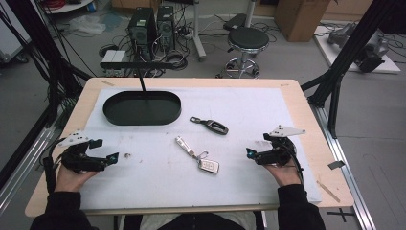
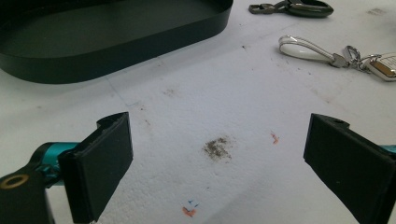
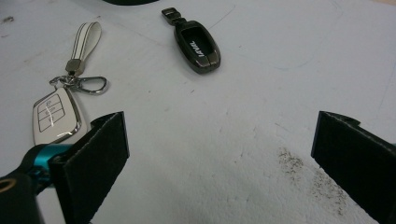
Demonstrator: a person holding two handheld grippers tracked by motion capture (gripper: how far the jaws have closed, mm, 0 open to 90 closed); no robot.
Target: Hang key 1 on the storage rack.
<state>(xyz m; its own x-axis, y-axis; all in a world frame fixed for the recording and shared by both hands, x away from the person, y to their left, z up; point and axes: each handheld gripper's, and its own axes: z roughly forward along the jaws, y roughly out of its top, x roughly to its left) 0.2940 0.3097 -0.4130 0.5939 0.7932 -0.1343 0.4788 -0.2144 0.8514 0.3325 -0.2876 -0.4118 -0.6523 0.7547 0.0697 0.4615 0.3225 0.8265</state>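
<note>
Two car keys on the white mat, dark fob (image 3: pixel 197 45) lettered in white, unreadable, white fob (image 3: pixel 53 116) with strap, left gripper (image 2: pixel 217 163) and right gripper (image 3: pixel 219 158) wide open, empty

From above the near edge we look forward and down over the whole table (image 1: pixel 306 124). Both gripper views sit low, close to the white mat (image 2: pixel 196 107); they share the white key fob (image 3: pixel 53 116) and the dark one (image 2: pixel 299 7) (upper frame).
</note>
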